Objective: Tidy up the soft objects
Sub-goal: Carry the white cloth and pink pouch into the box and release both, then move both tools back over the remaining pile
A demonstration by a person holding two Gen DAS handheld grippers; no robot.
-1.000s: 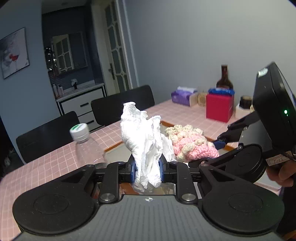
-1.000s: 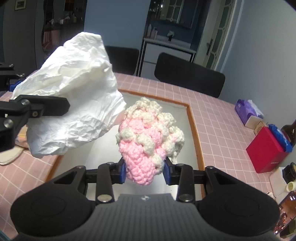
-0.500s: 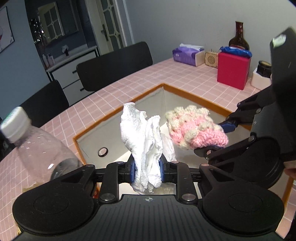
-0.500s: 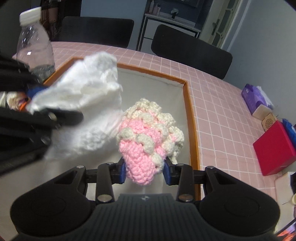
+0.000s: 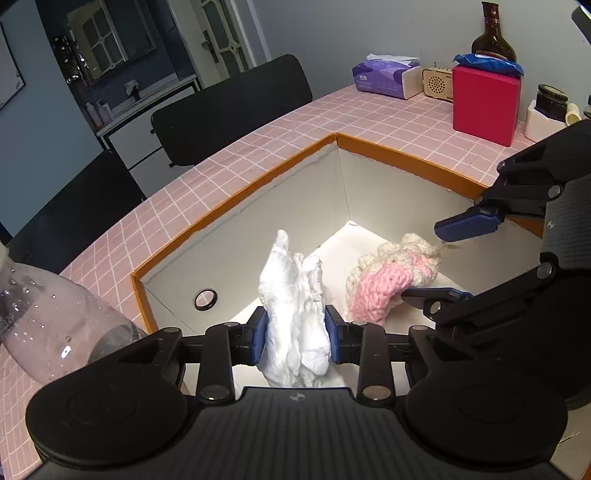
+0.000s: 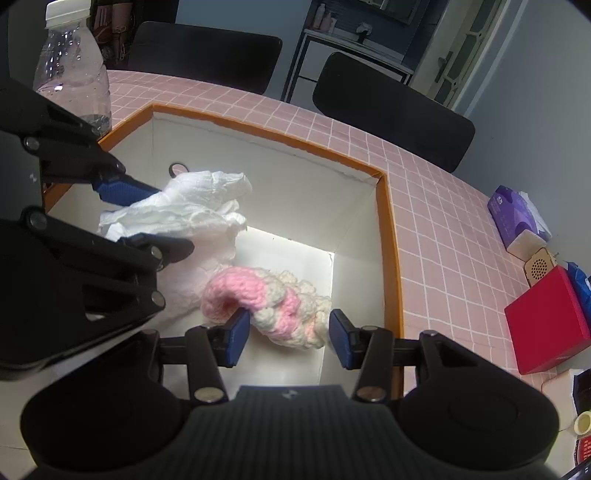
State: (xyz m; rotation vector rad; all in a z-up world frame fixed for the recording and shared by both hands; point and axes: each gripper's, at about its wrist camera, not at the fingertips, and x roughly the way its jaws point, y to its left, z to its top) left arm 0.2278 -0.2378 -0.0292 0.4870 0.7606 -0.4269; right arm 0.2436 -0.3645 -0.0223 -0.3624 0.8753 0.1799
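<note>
My left gripper (image 5: pixel 294 339) is shut on a crumpled white tissue (image 5: pixel 293 314) and holds it low inside the orange-rimmed white box (image 5: pixel 388 151). The tissue also shows in the right wrist view (image 6: pixel 192 214), with the left gripper (image 6: pixel 147 218) around it. My right gripper (image 6: pixel 286 341) is open inside the same box, jaws spread. A pink and cream crocheted piece (image 6: pixel 273 306) lies loose on the box floor between and just past its fingers. In the left wrist view the crocheted piece (image 5: pixel 391 280) lies between the right gripper's open fingers (image 5: pixel 465 225).
A clear plastic bottle (image 6: pixel 74 70) stands on the pink tiled table (image 6: pixel 443 229) by the box's left rim. A red box (image 6: pixel 546 317), purple tissue box (image 6: pixel 517 218), small wooden speaker (image 5: pixel 437 83) and brown bottle (image 5: pixel 493 33) stand at the right. Black chairs (image 6: pixel 391 107) line the far side.
Both grippers have dropped down into the box. The right gripper has opened and let go of the crocheted piece, which now lies on the box floor. The left still holds the tissue.
</note>
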